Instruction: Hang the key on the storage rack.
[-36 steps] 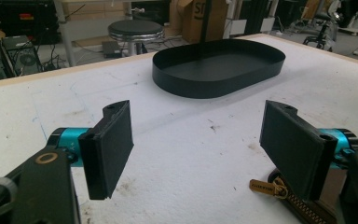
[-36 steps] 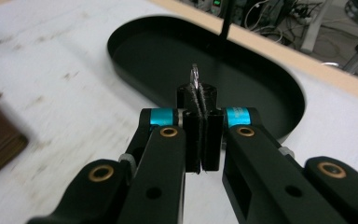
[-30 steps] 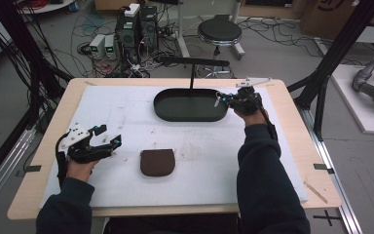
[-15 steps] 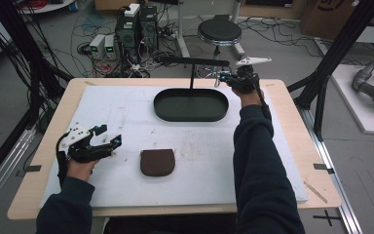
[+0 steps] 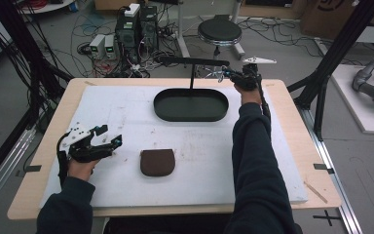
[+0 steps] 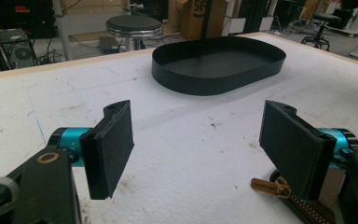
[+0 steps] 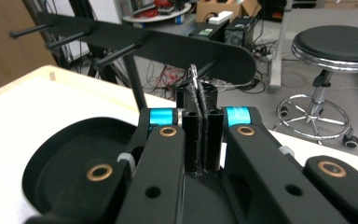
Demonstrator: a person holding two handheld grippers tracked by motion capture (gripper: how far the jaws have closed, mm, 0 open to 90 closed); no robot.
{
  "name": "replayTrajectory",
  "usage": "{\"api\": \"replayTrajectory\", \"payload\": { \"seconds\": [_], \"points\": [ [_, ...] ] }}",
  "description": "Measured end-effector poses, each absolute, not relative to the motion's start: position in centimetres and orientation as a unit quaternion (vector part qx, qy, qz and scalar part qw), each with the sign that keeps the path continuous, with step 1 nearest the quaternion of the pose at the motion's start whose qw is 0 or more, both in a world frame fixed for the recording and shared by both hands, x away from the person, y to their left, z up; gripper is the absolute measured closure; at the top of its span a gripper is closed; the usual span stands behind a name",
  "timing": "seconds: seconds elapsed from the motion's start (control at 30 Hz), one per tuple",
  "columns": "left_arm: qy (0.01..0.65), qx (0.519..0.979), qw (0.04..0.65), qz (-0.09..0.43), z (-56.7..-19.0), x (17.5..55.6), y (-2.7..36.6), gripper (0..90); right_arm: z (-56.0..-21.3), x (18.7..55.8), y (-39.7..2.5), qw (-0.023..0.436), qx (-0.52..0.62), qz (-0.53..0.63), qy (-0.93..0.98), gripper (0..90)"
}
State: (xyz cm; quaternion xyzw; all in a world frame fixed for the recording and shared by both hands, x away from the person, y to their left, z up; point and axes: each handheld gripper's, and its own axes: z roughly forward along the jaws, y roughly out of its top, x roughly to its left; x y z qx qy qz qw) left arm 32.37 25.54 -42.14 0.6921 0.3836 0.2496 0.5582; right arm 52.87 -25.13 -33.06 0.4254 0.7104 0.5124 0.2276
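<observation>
Right gripper [image 5: 226,74] has lifted from the black tray [image 5: 165,111] up to the peg rack [image 5: 195,62] — jaws clamped on a small metal ring [image 7: 193,74], so hanging it looks next.

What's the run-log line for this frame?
left gripper: open, low over mat, beside brown pouch | right gripper: shut on thin metal ring, raised near peg rack | black tray: nothing inside

The worktop [image 5: 292,126] is pale wood under a rough, scuffed white foam-like sheet [image 5: 126,112]. The oval tray [image 6: 219,63] looks matt black and smooth. The brown pouch [image 5: 158,162] looks like soft leather. A thin shiny metal ring [image 7: 193,74] is pinched in the right hand-held gripper [image 7: 199,100], whose pads are matt black.
</observation>
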Motion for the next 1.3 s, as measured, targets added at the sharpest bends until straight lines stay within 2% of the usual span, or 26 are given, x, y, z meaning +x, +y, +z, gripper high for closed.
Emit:
{"api": "replayTrajectory", "payload": {
  "seconds": [0.23, 0.3, 0.33, 0.4, 0.47, 0.5, 0.57, 0.77, 0.9, 0.97, 1.3],
  "points": [
    [0.385, 0.692, 0.558, 0.249, -42.2, 32.4, 25.6, 25.9, -33.9, 53.6, -24.4, 0.275, 0.436, 0.49, 0.703, 84.6],
    [0.386, 0.693, 0.557, 0.246, -42.3, 32.4, 25.5, 25.9, -34.1, 53.6, -24.2, 0.286, 0.438, 0.471, 0.711, 71.9],
    [0.386, 0.693, 0.557, 0.246, -42.3, 32.4, 25.5, 25.9, -34.1, 53.6, -24.2, 0.286, 0.438, 0.471, 0.711, 71.9],
    [0.384, 0.694, 0.557, 0.245, -42.3, 32.4, 25.5, 25.9, -34.2, 53.5, -24.2, 0.277, 0.439, 0.467, 0.716, 60.4],
    [0.382, 0.696, 0.557, 0.244, -42.3, 32.4, 25.5, 25.9, -34.0, 53.0, -24.4, 0.279, 0.437, 0.465, 0.718, 54.3],
    [0.381, 0.696, 0.558, 0.243, -42.3, 32.4, 25.4, 25.9, -33.5, 52.3, -24.6, 0.277, 0.434, 0.456, 0.726, 45.1],
    [0.378, 0.699, 0.558, 0.24, -42.3, 32.4, 25.4, 25.9, -32.8, 51.5, -24.9, 0.263, 0.427, 0.451, 0.738, 40.1],
    [0.378, 0.695, 0.566, 0.23, -42.3, 32.3, 25.2, 25.3, -29.9, 47.6, -25.3, 0.249, 0.388, 0.433, 0.775, 30.6],
    [0.376, 0.692, 0.572, 0.229, -42.2, 32.2, 25.1, 24.8, -29.1, 44.0, -26.2, 0.258, 0.36, 0.436, 0.783, 24.4],
    [0.377, 0.691, 0.574, 0.229, -42.2, 32.2, 25.1, 24.8, -29.4, 42.7, -26.5, 0.261, 0.357, 0.434, 0.785, 20.9],
    [0.372, 0.691, 0.576, 0.229, -42.0, 32.0, 24.7, 24.8, -33.6, 36.8, -27.9, 0.261, 0.363, 0.42, 0.79, 20.4]
  ]
}}
